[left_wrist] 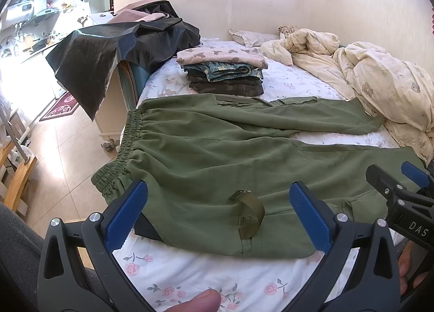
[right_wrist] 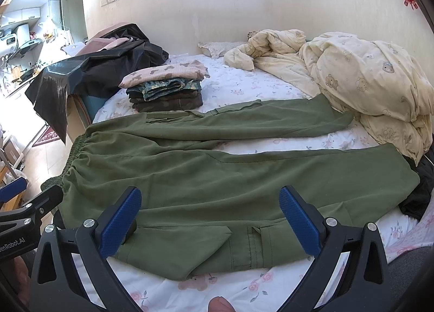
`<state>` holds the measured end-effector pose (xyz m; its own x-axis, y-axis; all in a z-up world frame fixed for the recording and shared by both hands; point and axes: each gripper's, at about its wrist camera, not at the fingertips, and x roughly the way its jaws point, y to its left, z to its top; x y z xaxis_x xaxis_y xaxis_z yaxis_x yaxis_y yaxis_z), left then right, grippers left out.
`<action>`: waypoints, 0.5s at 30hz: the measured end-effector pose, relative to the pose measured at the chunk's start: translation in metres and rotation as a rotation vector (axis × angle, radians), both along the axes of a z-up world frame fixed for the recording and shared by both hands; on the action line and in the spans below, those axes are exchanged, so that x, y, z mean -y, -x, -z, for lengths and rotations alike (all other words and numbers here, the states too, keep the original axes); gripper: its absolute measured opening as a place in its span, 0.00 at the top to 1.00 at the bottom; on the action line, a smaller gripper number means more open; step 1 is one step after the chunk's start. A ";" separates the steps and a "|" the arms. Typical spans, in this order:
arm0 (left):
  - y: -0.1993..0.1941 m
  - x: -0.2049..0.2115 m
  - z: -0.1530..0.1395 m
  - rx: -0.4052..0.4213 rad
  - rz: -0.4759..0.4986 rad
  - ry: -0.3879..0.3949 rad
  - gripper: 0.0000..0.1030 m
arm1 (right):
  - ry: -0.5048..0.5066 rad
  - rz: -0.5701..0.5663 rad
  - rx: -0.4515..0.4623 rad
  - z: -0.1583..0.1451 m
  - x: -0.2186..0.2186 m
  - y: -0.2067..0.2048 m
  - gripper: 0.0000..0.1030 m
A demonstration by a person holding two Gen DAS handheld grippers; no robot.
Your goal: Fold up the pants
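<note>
Green cargo pants (left_wrist: pixel 217 154) lie spread flat on the flowered bed sheet (left_wrist: pixel 190 274), elastic waistband to the left, both legs reaching right; they also show in the right wrist view (right_wrist: pixel 217 176). My left gripper (left_wrist: pixel 218 217) is open and empty, hovering over the near edge of the pants by a green strap loop (left_wrist: pixel 248 213). My right gripper (right_wrist: pixel 210 219) is open and empty over the near leg's pocket flap (right_wrist: pixel 190 236). The right gripper also shows at the right edge of the left wrist view (left_wrist: pixel 398 184), and the left gripper at the left edge of the right wrist view (right_wrist: pixel 29 198).
A stack of folded clothes (left_wrist: pixel 225 73) sits on the bed behind the pants. A crumpled cream duvet (left_wrist: pixel 379 78) fills the right side. Black sheeting (left_wrist: pixel 114 48) drapes over furniture at the bed's left. Dark cloth (right_wrist: pixel 417 192) lies by the near leg's cuff. Tiled floor lies left.
</note>
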<state>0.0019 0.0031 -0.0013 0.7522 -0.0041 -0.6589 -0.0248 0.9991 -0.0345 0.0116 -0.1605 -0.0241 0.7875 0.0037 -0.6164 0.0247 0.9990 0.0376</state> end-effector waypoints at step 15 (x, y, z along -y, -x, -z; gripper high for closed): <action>0.002 -0.002 0.006 -0.007 -0.003 0.001 0.00 | -0.001 0.003 -0.001 0.000 0.001 0.000 0.00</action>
